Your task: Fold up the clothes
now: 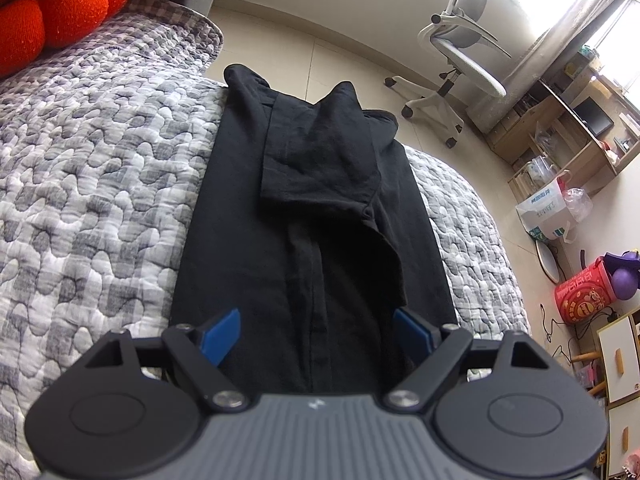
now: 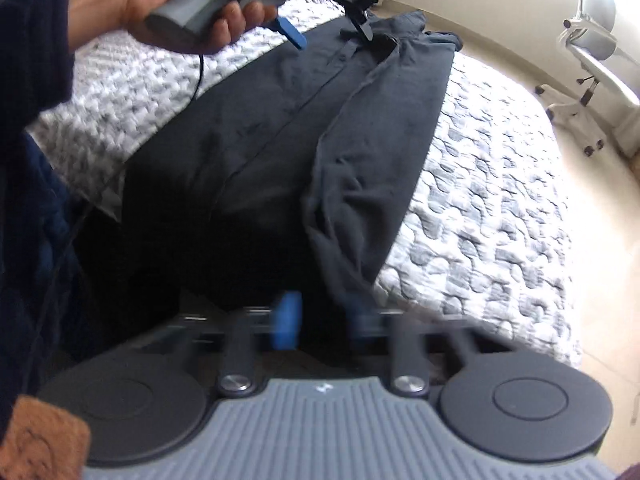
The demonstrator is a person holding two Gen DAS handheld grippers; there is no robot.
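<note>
Quilted grey-and-white bedspread (image 1: 100,168) carries one black button-front shirt (image 1: 312,240), lying lengthwise with both sleeves folded in, its far end at the bed's edge. Our left gripper (image 1: 316,336) hovers spread wide above its near hem; our right gripper (image 2: 320,320) looks blurred, apparently closed, holding nothing visible. Bare quilt flanks both sides.

Navy sleeve (image 2: 28,92), blue fingers (image 1: 222,336), grey ribbed housing (image 1: 320,436)

A black shirt (image 1: 312,208) lies on a grey-and-white quilt (image 1: 100,152) with a wavy pattern. Orange-red cushions (image 1: 60,8). Blue gripper pads (image 1: 222,336). A white chair (image 1: 460,40).
</note>
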